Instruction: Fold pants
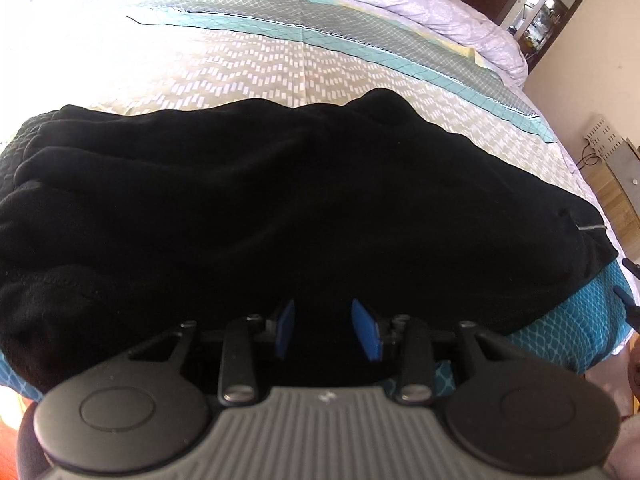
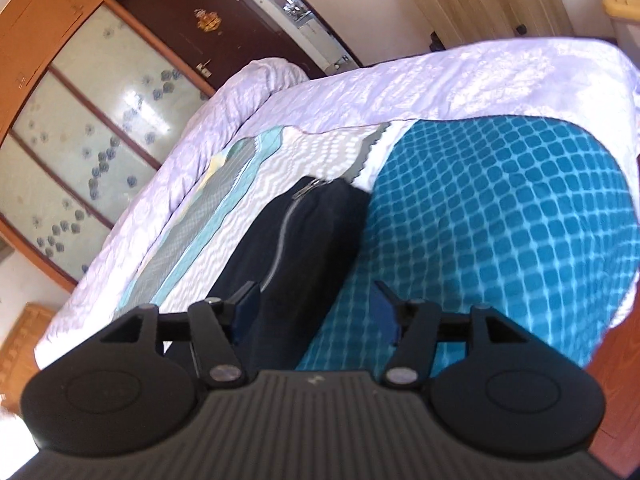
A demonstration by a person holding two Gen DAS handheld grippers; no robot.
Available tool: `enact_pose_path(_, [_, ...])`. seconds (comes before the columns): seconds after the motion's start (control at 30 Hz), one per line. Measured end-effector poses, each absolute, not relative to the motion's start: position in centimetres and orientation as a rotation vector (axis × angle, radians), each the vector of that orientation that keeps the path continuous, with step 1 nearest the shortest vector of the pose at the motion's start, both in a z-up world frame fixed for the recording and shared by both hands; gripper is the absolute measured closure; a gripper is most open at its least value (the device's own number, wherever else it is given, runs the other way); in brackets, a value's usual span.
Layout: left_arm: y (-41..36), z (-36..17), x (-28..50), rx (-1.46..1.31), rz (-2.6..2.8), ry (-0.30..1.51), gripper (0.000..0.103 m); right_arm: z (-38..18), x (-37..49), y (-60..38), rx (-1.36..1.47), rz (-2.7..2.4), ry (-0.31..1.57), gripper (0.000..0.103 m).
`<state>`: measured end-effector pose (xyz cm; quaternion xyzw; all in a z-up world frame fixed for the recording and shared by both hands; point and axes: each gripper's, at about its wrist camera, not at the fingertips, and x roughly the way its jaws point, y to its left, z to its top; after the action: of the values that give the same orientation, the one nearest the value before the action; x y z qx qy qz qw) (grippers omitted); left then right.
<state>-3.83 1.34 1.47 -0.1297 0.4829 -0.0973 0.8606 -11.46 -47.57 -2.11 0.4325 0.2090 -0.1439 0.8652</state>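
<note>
Black pants (image 1: 280, 208) lie bunched across the near edge of the bed, with a grey zip at their right end. My left gripper (image 1: 323, 320) is open, its blue pads over the near edge of the pants, holding nothing. In the right wrist view the pants (image 2: 296, 232) show as a narrow dark strip with a grey zip line. My right gripper (image 2: 314, 308) is open at their end, one pad over the black cloth, the other over the teal sheet. Its tip also shows in the left wrist view (image 1: 630, 280).
The bed has a grey and teal patterned cover (image 1: 304, 60) and a teal checked sheet (image 2: 500, 220) at the near side. A lilac quilt (image 2: 360, 92) lies bunched at the far side. A wardrobe (image 2: 80, 120) and dark door (image 2: 208, 20) stand beyond.
</note>
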Motion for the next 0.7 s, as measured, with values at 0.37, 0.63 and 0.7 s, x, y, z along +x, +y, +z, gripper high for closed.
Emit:
enact_pose_path(0.37, [-0.3, 2.1, -2.8, -0.191, -0.166, 1.038, 0.060, -3.7, -6.1, -50.8, 0.937, -0.257, 0.420, 0.047])
enact_pose_path(0.63, [1.1, 3.7, -3.6, -0.217, -0.159, 0.976, 0.063, -0.4, -6.6, -49.1, 0.943, -0.206, 0.413, 0.080])
enact_pose_path(0.7, [1.9, 4.7, -3.9, -0.245, -0.162, 0.936, 0.063, 1.7, -7.1, -47.2, 0.885, -0.157, 0.405, 0.080])
